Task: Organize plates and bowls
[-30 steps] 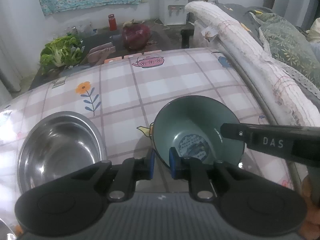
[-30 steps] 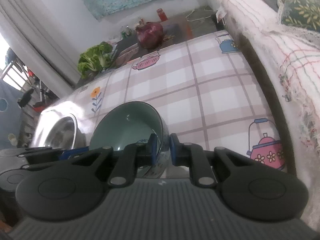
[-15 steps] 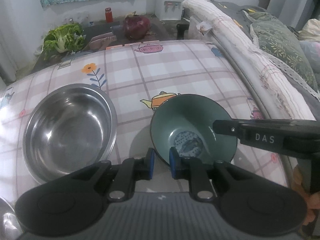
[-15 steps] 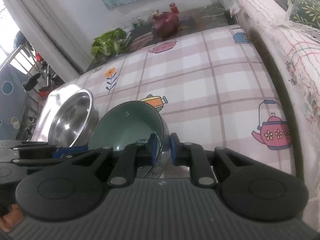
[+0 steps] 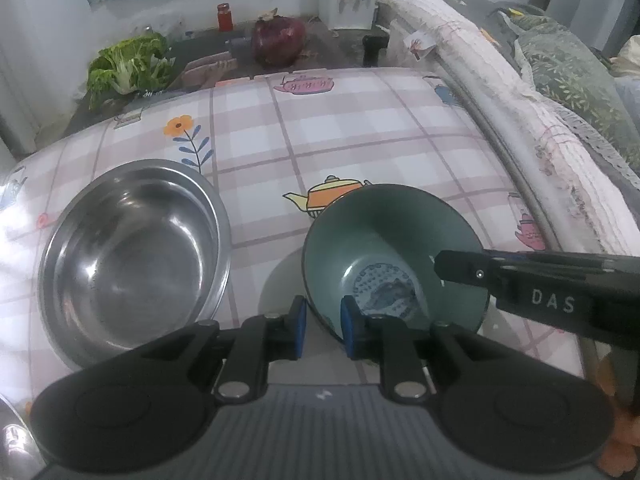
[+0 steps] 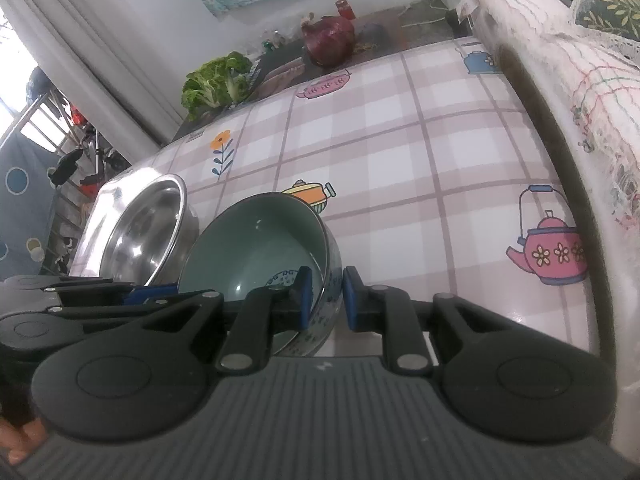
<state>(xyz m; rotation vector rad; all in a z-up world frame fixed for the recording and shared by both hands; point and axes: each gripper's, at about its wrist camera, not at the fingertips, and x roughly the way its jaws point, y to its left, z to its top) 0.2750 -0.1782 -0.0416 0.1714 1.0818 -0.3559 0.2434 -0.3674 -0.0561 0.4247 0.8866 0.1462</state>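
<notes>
A teal ceramic bowl with a dark rim and a blue printed pattern on its floor [image 5: 384,240] sits toward the near right part of the desk [image 5: 340,128], which is covered in a pink-and-white checked cloth printed with teapots and flowers. The bowl partly covers an orange teapot print behind it. From where each camera looks, I cannot tell whether its base lies flat on the cloth.

Both sets of tongs are on this 1 bowl. The left tongs [image 5: 323,326] straddle the near rim, 1 blue pad outside the wall and 1 inside. They have just been easing apart a little with the rim between them, though the pads sit close against the wall on both sides. The right tongs [image 6: 326,300] are closed on the rim at the bowl's right side, again 1 blue pad inside and 1 outside. In the left wrist view their black fingers reach in over the rim from the right.

Just to the left of the teal bowl, near it but not touching, stands a larger round stainless steel bowl [image 5: 132,248], upright and empty.

Beyond the far edge of the desk lie a bunch of leafy green vegetables [image 5: 128,64] and a dark red round vegetable [image 5: 278,40]. A small red jar [image 5: 224,16] stands against the wall behind them.
</notes>
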